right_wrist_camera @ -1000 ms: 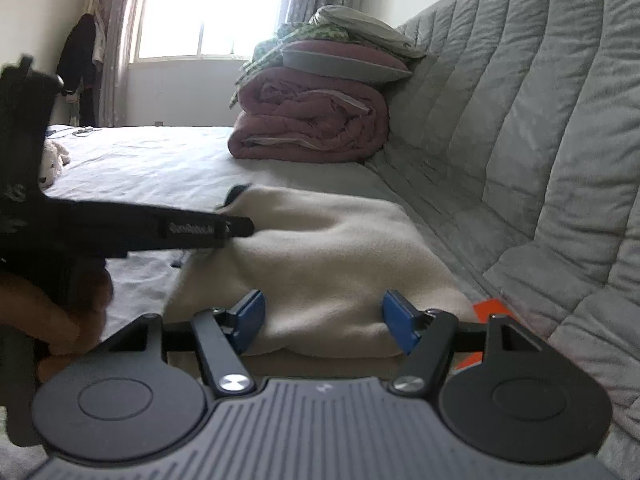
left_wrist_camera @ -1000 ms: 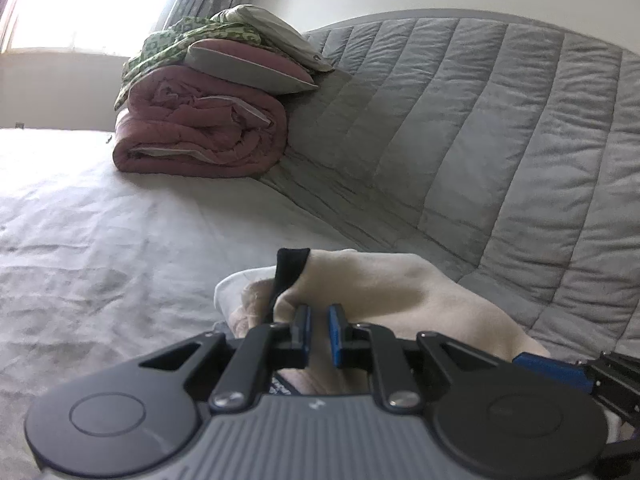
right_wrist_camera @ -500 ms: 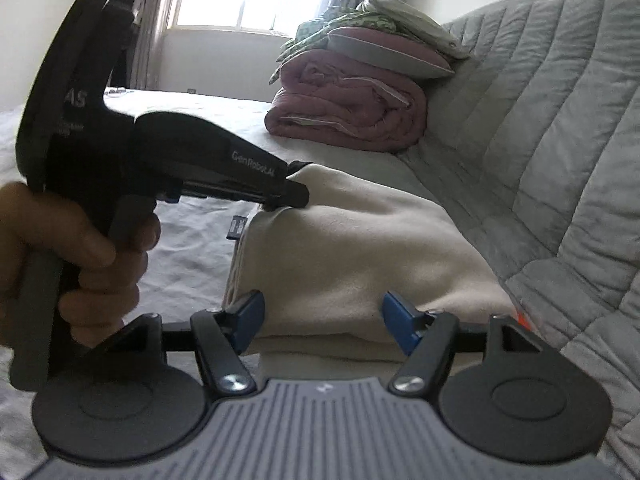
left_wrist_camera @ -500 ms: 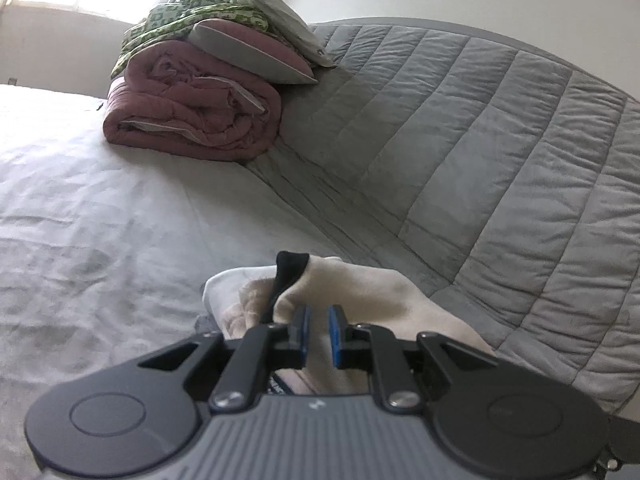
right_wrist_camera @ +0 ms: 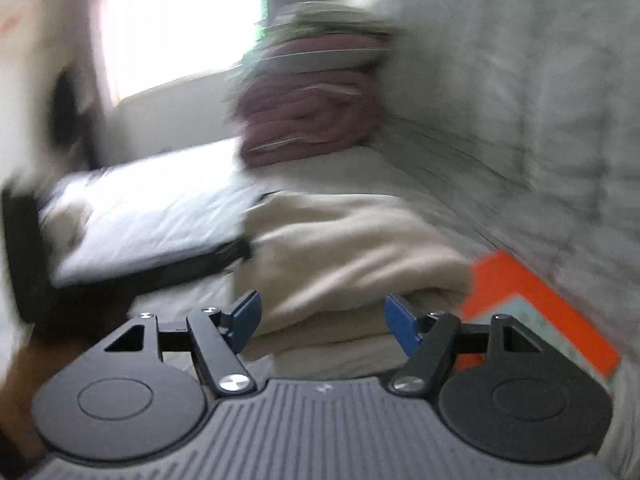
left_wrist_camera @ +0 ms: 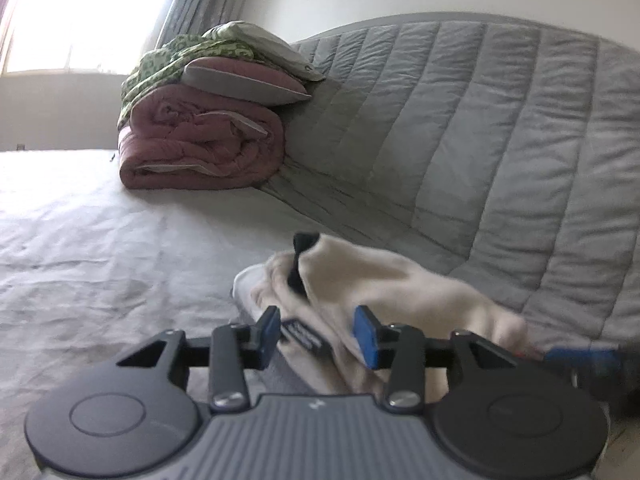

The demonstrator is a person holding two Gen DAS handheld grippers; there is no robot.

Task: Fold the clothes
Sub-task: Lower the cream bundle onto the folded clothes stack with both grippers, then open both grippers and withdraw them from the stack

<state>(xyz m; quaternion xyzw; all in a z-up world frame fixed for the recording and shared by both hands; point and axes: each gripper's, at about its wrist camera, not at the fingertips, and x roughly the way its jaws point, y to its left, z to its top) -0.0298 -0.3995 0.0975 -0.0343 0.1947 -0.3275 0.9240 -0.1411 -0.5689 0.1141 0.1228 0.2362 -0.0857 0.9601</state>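
Observation:
A folded cream garment [left_wrist_camera: 384,280] with a black collar trim [left_wrist_camera: 300,256] lies on the bed next to the grey quilted backrest. My left gripper [left_wrist_camera: 316,338] is open just in front of its near edge, holding nothing. In the blurred right wrist view the same cream garment [right_wrist_camera: 344,248] lies ahead. My right gripper [right_wrist_camera: 322,320] is open at its near folded edge, empty. The left gripper's black body [right_wrist_camera: 148,264] shows at the left of that view.
A rolled pink duvet [left_wrist_camera: 200,148] with a pillow and green cloth on top sits at the far end of the bed. The grey quilted backrest [left_wrist_camera: 500,140] runs along the right. An orange-edged flat object [right_wrist_camera: 532,312] lies right of the garment. Wrinkled white sheet [left_wrist_camera: 100,248] lies to the left.
My left gripper has opened and let go of the garment's collar edge. The right gripper stayed open and is moving fast, blurring its view.

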